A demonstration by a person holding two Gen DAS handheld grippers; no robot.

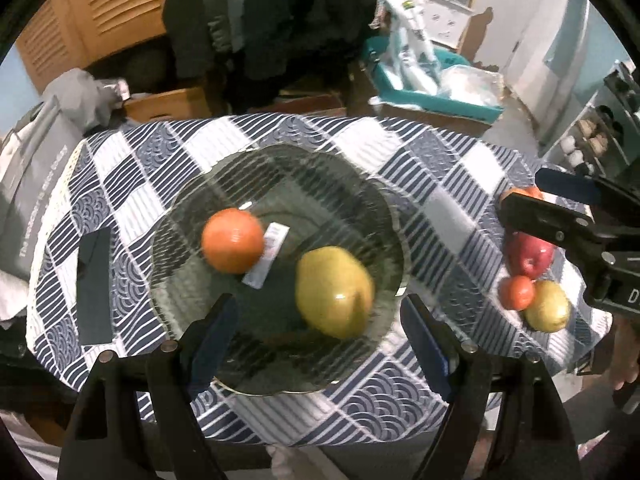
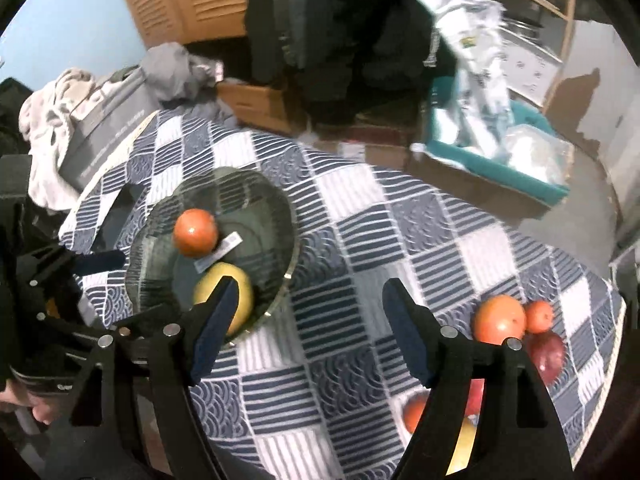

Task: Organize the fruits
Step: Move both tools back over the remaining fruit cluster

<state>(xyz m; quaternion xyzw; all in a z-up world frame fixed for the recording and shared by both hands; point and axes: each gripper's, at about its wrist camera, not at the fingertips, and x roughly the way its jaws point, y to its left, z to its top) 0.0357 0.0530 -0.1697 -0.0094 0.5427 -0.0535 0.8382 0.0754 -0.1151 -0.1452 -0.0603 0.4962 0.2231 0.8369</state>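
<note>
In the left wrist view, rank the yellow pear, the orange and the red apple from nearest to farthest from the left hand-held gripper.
From the left hand-held gripper:
1. Yellow pear, in the glass bowl, just ahead.
2. Orange, in the bowl, farther left.
3. Red apple, on the cloth, far right.

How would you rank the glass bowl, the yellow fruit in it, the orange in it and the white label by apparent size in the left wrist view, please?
1. Glass bowl
2. Yellow fruit; it lies nearer the camera, so its lead over the orange is unsure
3. Orange
4. White label
</note>
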